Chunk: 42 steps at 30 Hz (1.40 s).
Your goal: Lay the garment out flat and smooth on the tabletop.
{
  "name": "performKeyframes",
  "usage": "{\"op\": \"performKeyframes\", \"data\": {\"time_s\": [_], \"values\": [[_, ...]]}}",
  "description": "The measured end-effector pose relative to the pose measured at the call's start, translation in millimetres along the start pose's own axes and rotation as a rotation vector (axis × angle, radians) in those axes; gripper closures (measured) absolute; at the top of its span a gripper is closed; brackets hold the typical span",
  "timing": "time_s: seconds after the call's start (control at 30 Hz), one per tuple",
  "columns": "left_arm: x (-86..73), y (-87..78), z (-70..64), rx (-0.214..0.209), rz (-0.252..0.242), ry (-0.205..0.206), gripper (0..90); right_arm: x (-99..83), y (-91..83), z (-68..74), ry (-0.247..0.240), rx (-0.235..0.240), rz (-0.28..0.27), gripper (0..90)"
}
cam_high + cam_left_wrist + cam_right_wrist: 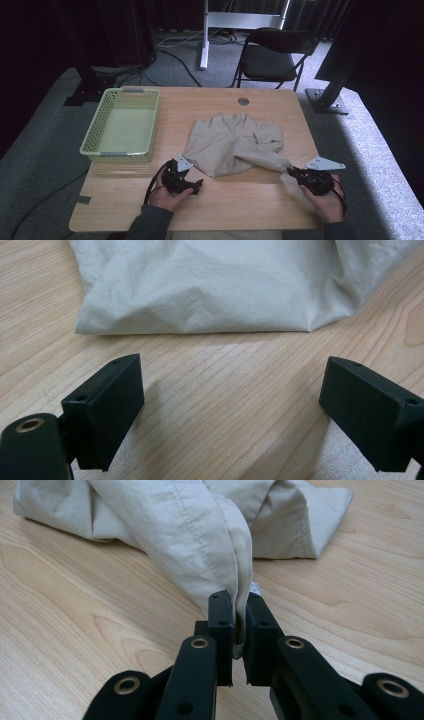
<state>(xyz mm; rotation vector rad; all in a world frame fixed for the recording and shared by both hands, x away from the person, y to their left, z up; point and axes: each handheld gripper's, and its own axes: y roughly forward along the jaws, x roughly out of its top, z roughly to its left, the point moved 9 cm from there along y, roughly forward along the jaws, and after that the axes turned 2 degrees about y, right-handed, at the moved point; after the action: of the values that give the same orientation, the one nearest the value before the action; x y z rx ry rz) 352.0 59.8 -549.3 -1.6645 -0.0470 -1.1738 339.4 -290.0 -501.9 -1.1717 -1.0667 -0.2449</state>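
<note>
R tongs pinch shirt sleeve; L tongs just short.

Basket left of shirt on table.

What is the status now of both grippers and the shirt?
Right gripper shut on beige shirt sleeve end. Left gripper open, short of shirt edge. Green basket aside, nothing blocking.

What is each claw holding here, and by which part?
The right claw is shut on the beige shirt, pinching the end of its sleeve. The left claw is open and holds nothing, just short of the shirt's edge.
</note>
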Motion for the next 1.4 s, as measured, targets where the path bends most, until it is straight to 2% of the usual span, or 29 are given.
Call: {"op": "performKeyframes", "data": {"time_s": [1.07, 1.4], "values": [[0.0, 0.0, 0.0, 0.0, 0.0, 0.0, 11.0, -7.6, -6.8, -8.5, 0.017, -0.02, 0.005, 83.6], [0.0, 0.0, 0.0, 0.0, 0.0, 0.0, 11.0, -13.7, -10.8, -6.2, 0.029, 0.0, 0.006, 83.5]]}}
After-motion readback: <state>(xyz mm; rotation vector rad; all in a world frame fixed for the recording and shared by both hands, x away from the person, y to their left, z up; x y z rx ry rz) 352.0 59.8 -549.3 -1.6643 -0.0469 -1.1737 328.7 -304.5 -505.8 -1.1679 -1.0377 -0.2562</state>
